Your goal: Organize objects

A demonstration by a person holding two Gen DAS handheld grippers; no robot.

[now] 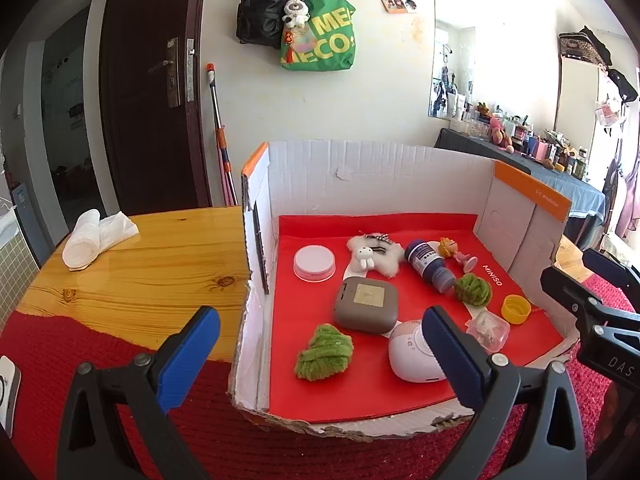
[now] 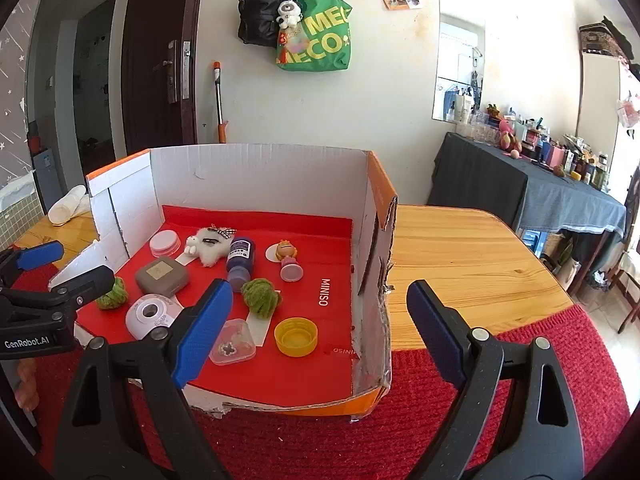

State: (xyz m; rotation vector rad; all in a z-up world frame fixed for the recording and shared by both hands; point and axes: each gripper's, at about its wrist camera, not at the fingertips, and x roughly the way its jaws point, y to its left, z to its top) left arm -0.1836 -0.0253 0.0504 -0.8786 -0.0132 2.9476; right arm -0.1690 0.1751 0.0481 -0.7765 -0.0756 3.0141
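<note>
An open cardboard box (image 1: 376, 168) (image 2: 260, 168) with a red floor holds small items: a white round jar (image 1: 314, 262) (image 2: 165, 243), a fluffy white bunny charm (image 1: 374, 256) (image 2: 208, 246), a dark blue bottle (image 1: 430, 266) (image 2: 239, 262), a grey square case (image 1: 366, 304) (image 2: 161, 276), two green yarn tufts (image 1: 324, 352) (image 1: 473, 289), a white round device (image 1: 412, 354) (image 2: 150, 316), a clear small box (image 1: 488, 330) (image 2: 232, 342), a yellow cap (image 1: 516, 309) (image 2: 296, 336) and a small figurine (image 2: 286, 264). My left gripper (image 1: 320, 354) is open over the box's near left corner. My right gripper (image 2: 320, 330) is open over the near right wall. Neither holds anything.
The box stands on a wooden table (image 1: 152, 264) (image 2: 472, 264) with a red knitted mat (image 1: 192, 420) (image 2: 560, 360) in front. A rolled white cloth (image 1: 90, 238) lies at the table's far left. A cluttered dark-draped table (image 2: 560, 184) stands at the back right.
</note>
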